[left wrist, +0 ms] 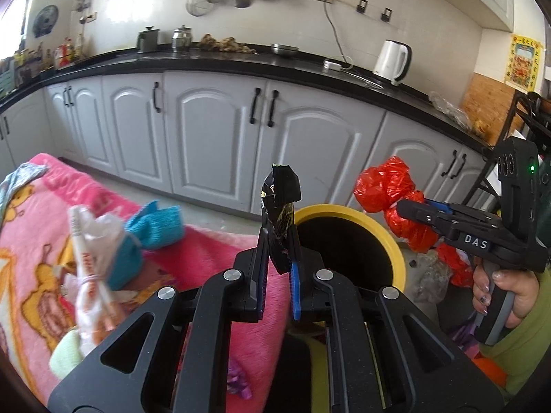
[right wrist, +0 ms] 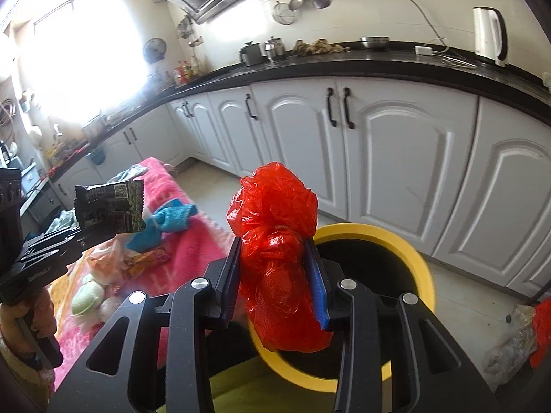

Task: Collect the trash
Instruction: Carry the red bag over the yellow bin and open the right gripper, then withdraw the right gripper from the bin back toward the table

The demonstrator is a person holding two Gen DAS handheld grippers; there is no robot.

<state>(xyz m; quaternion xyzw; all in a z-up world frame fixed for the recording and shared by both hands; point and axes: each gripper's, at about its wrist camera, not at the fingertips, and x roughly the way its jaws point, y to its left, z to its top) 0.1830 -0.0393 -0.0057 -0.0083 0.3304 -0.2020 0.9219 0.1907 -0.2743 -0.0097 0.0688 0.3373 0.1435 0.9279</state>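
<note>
My left gripper (left wrist: 278,241) is shut on a black snack wrapper (left wrist: 279,203), held upright beside the near-left rim of the yellow-rimmed bin (left wrist: 389,237). The wrapper also shows in the right wrist view (right wrist: 109,209), held by the left gripper (right wrist: 81,232). My right gripper (right wrist: 273,244) is shut on a crumpled red plastic bag (right wrist: 275,227), held over the bin (right wrist: 422,268). In the left wrist view the right gripper (left wrist: 408,208) holds the red bag (left wrist: 389,192) above the bin's far right rim.
A pink blanket (left wrist: 206,251) left of the bin carries a teal cloth (left wrist: 156,223), a white plastic bag (left wrist: 93,241) and other scraps. More red and clear plastic (left wrist: 434,272) lies on the floor right of the bin. White cabinets (left wrist: 206,127) stand behind.
</note>
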